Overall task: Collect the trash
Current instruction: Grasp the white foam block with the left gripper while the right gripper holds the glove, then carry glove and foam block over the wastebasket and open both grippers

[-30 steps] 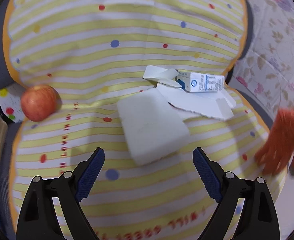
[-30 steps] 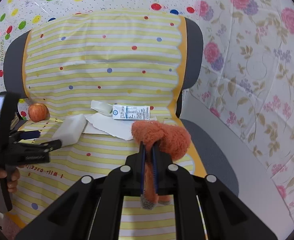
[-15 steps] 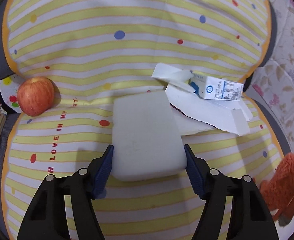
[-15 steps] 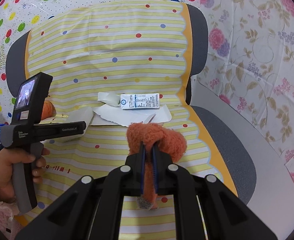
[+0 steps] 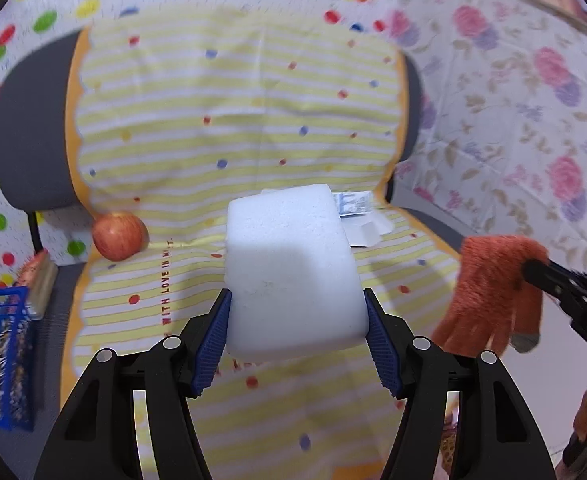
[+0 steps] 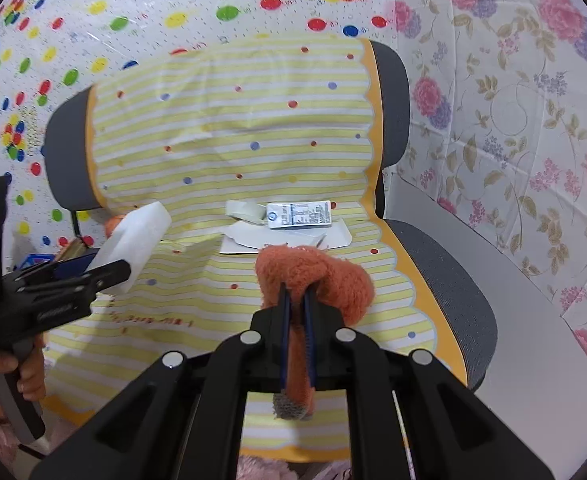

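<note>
My left gripper (image 5: 297, 312) is shut on a white foam block (image 5: 291, 272) and holds it lifted above the chair seat; the block also shows in the right wrist view (image 6: 139, 242). My right gripper (image 6: 297, 300) is shut on an orange fuzzy glove (image 6: 313, 276), held above the seat's front; the glove also shows in the left wrist view (image 5: 493, 292). On the seat lie a small white-and-blue carton (image 6: 298, 215), torn white paper (image 6: 277, 238) and a crumpled white scrap (image 6: 245, 211).
A red apple (image 5: 119, 236) rests at the seat's left back corner. A blue basket (image 5: 1, 356) holding trash stands left of the chair. The grey chair (image 6: 445, 280) wears a yellow striped cover. Patterned sheets hang behind.
My left gripper closed on the foam block and lifted it up and back off the seat. My right gripper kept the glove and drew back slightly.
</note>
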`<state>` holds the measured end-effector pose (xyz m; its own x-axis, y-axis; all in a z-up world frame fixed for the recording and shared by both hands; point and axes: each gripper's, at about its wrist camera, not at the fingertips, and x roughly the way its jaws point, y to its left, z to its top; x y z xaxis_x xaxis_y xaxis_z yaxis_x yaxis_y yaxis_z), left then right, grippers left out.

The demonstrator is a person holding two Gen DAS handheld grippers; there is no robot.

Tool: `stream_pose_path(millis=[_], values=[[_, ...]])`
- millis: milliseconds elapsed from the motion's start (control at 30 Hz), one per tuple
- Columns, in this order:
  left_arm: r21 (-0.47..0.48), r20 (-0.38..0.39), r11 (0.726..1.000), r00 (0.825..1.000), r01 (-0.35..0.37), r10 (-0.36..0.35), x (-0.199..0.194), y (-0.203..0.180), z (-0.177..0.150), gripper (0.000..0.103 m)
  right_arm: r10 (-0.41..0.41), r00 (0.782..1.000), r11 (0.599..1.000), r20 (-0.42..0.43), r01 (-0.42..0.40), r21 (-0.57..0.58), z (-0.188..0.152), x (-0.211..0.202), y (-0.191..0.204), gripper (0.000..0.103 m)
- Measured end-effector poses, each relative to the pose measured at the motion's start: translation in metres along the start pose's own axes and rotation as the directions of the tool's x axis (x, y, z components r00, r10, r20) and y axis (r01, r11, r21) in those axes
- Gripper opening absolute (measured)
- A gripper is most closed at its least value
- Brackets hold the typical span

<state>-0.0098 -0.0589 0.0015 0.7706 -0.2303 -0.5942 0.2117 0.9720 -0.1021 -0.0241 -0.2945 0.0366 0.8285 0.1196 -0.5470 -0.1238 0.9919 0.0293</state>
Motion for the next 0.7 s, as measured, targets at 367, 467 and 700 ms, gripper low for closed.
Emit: stream_pose_path(millis=[367,467,700], values=[[0.115,0.011,0.981,0.987,0.155,-0.158,-0.036,-0.077,-0.037,0.064,-0.067,0.998,0.998,-0.006,0.068,0.008,-0.033,-0.076,-0.005,0.007],[0.142,-0.007,0.968,0.978,0.208,-0.209,-0.041,-0.097,-0.05,0.064,-0.097,0.995,0.995,-0.005,0.097,0.032,-0.05,-0.096,-0.01,0.007],[0.224,-0.035,0.929,0.955,0.296,-0.296,-0.051,-0.145,-0.076,0.064,-0.193,0.981,0.979,-0.032,0.194,0.066,-0.094,-0.132,-0.028,0.007]])
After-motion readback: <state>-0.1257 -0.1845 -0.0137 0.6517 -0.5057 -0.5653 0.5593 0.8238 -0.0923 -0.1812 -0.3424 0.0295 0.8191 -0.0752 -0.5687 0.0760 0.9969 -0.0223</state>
